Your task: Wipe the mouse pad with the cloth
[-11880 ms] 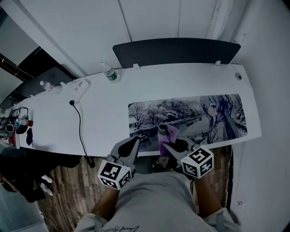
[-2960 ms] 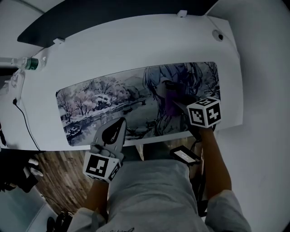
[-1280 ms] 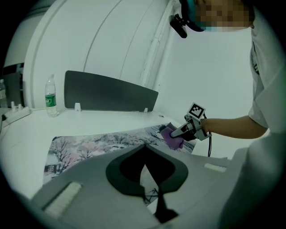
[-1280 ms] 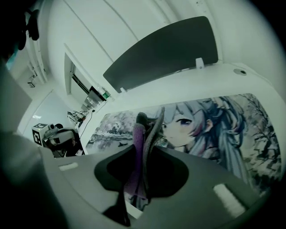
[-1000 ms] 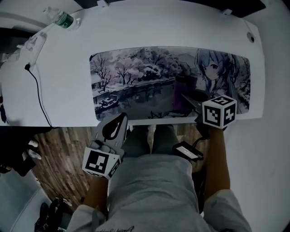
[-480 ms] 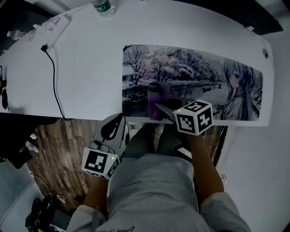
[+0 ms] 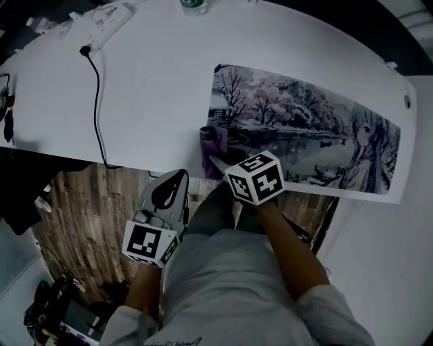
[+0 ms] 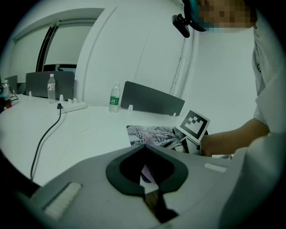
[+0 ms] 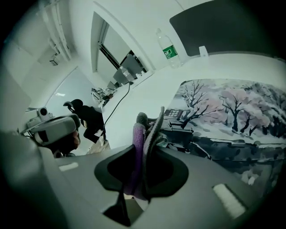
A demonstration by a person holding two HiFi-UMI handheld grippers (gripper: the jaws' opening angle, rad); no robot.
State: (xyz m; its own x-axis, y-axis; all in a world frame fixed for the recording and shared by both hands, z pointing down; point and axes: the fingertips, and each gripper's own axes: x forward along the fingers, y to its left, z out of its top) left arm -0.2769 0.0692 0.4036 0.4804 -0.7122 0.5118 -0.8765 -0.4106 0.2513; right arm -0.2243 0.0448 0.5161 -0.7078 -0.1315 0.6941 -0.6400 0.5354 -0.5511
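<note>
Your right gripper (image 7: 215, 159) has its jaws clamped on the purple cloth (image 7: 208, 143); the cloth stands bunched between them and presses on the near left corner of the mouse pad (image 7: 311, 128), close to the near edge of the surface (image 7: 149, 101); whether part of it laps onto the bare surface beside the pad's left end, you cannot tell from these views. The pad lies along the right half of the surface, its printed trees at the left end and the drawn figure at the right end.

Your left gripper (image 7: 177, 177) hangs off the surface, past its near edge and over the wooden floor (image 7: 74, 216); its jaws are closed tip to tip with nothing between them; it touches neither the pad nor the cloth.

Toward the far left corner lies a power strip (image 7: 111, 15) with a black cable (image 7: 96, 88) running to the near edge; a bottle (image 7: 193, 5) stands at the far edge.
</note>
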